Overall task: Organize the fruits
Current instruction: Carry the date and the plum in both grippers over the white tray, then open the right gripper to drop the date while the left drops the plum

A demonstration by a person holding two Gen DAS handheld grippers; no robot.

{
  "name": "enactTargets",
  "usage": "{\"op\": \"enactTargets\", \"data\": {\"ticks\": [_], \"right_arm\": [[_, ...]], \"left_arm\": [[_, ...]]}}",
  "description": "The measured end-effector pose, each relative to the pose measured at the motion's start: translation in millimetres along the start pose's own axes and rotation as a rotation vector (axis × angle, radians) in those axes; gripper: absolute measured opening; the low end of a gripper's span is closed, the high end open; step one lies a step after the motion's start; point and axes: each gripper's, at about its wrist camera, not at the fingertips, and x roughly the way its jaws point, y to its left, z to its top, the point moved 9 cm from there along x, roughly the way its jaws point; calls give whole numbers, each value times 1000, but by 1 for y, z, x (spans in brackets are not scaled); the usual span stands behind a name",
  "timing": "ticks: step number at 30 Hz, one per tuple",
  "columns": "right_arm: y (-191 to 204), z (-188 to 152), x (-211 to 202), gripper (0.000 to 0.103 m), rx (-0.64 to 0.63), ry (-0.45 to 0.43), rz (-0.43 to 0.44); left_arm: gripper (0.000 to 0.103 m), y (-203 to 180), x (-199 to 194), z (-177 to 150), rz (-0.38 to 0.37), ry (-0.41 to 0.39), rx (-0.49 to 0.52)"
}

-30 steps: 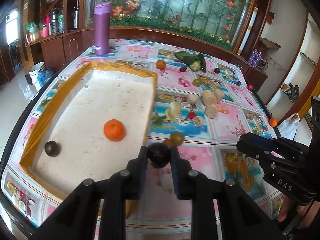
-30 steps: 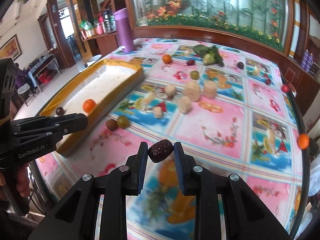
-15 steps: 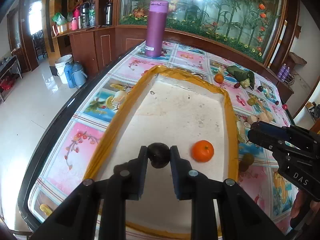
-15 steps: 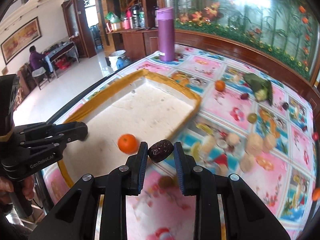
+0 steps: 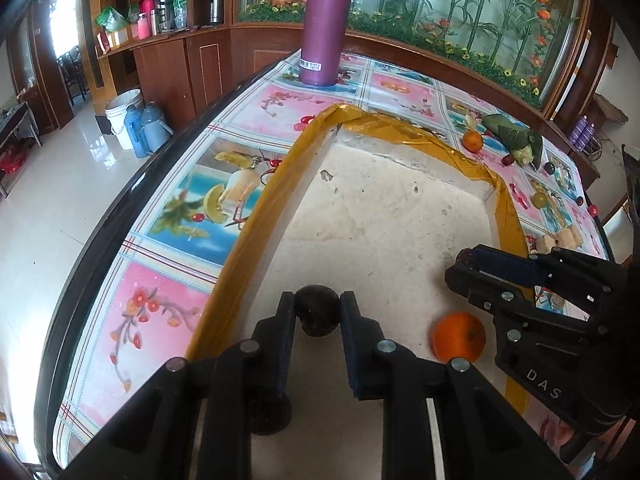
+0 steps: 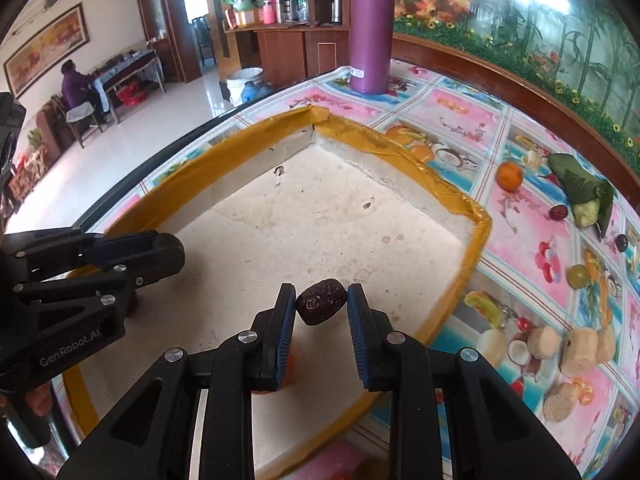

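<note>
Left gripper (image 5: 318,314): over the tray, its two pads pinching a round dark fruit (image 5: 317,315) above the tray floor near the left wall.
Right gripper (image 6: 321,307): also over the tray, its pads pinching a wrinkled red date (image 6: 321,306); the date sits tilted between the pads.
Tray (image 5: 280,188): shallow, white foam floor, rim wrapped in yellow tape; it lies on the table (image 5: 168,216) near the left edge.
Tangerine in tray (image 5: 458,336): rests on the tray floor close to the right wall, just below the right gripper's fingertips in the left wrist view.
Second dark fruit (image 5: 267,416): lies on the tray floor under the left gripper, mostly hidden by its fingers.
Loose fruit on the table: another tangerine (image 6: 509,175), a green grape (image 6: 578,276), a dark plum (image 6: 621,242) and a red date (image 6: 558,212), all well apart from the tray on its right.
Leaf-wrapped bundle (image 6: 584,188): on the table beyond the loose tangerine.
Pale round cakes (image 6: 576,350): clustered on the table right of the tray.
Purple flask (image 6: 370,28): upright at the table's far end, beyond the tray's far corner.
</note>
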Motion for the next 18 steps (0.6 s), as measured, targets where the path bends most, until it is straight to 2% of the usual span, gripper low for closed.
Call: {"op": "enactTargets", "data": {"ticks": [11,13,18], "right_arm": [[4,-4,13,26,-25,38,-13],[4,-4,13,32,-26,35,-18],[1,-4,7,32,-7,30,-17]], "left_arm": [[26,0,9,-2,11,30,11],[27,0,10,-2,16,36,13],[28,2,8,-8,23,53,3]]}}
